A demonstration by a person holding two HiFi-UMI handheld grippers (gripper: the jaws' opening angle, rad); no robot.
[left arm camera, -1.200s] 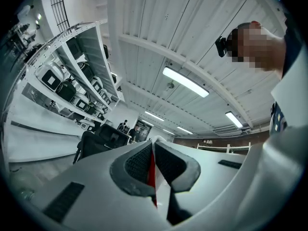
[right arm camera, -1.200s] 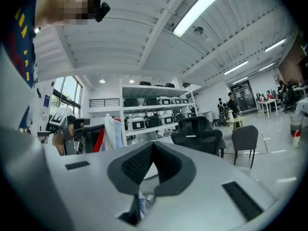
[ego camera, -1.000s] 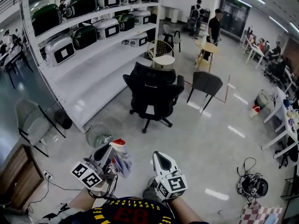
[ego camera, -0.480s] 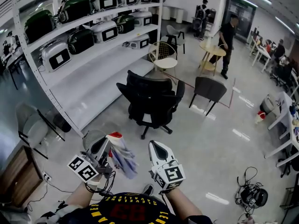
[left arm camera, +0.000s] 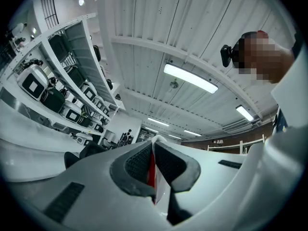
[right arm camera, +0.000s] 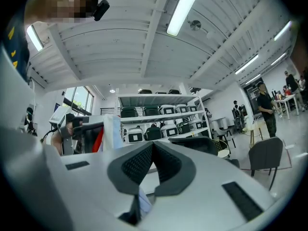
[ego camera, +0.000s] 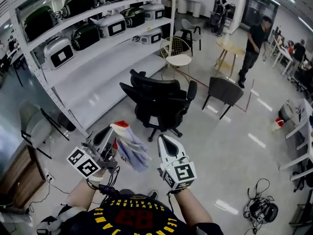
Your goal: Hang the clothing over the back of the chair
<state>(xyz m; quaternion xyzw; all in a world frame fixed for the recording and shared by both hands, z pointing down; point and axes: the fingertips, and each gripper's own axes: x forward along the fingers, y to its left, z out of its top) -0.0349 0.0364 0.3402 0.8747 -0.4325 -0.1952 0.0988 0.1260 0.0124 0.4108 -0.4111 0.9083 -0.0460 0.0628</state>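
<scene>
A black swivel office chair [ego camera: 159, 102] stands on the floor ahead, its back turned toward me. My left gripper [ego camera: 116, 127] is shut on a light garment [ego camera: 131, 148] with a red edge, which hangs down and to the right from the jaws. In the left gripper view the red and white cloth [left arm camera: 151, 170] is pinched between the pads of the left gripper [left arm camera: 153, 153]. My right gripper [ego camera: 163, 140] is beside the garment, shut with nothing seen between its pads. The right gripper view shows the right gripper [right arm camera: 153, 148], the chair [right arm camera: 192, 143] beyond it and the garment [right arm camera: 111, 131] at left.
A long white shelf unit [ego camera: 88, 58] with several appliances runs along the left of the chair. A dark grey chair [ego camera: 224, 89], a wire chair with a round seat [ego camera: 177, 58] and a standing person [ego camera: 252, 48] are behind. Cables [ego camera: 261, 209] lie at lower right.
Both grippers have moved forward and a little up toward the black chair, the garment swinging out from the left jaws. The person at the back has walked to the right.
</scene>
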